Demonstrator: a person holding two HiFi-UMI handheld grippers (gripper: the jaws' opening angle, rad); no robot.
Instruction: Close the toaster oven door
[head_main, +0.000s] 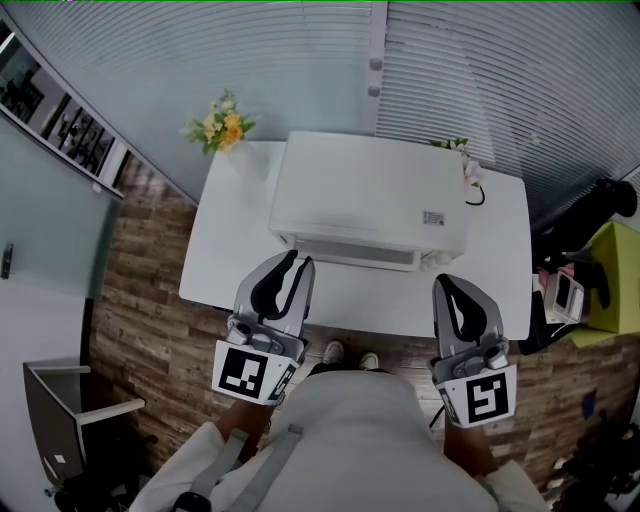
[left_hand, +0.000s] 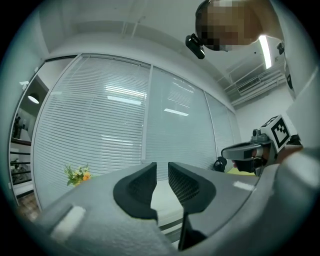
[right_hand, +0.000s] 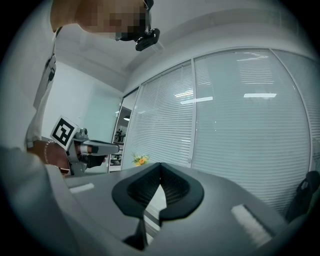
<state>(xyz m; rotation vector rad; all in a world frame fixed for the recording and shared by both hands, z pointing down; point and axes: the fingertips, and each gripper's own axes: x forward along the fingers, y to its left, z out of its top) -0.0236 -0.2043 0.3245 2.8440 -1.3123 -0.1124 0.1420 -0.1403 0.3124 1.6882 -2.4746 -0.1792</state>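
Head view first: a white toaster oven (head_main: 370, 200) is seen in the middle of a white table (head_main: 225, 260). Its door side is turned toward the lower edge of the frame, and the door looks shut against the body. A small grey label (head_main: 433, 217) is stuck on the oven's top, right side, but the print is way too tiny to be read.

The left gripper (head_main: 298, 262) is held right by the oven's lower-left corner; contact can't be judged from above. In the left gripper view its jaws are parted by a narrow gap, with nothing between them. The right gripper (head_main: 447, 283) is parked at lower right near the table's front edge, jaw tips pressed together on nothing.

Black-and-white square markers are carried on both cubes, no actual text. Yellow flowers (head_main: 222, 125) are spotted at the table's upper-left corner.
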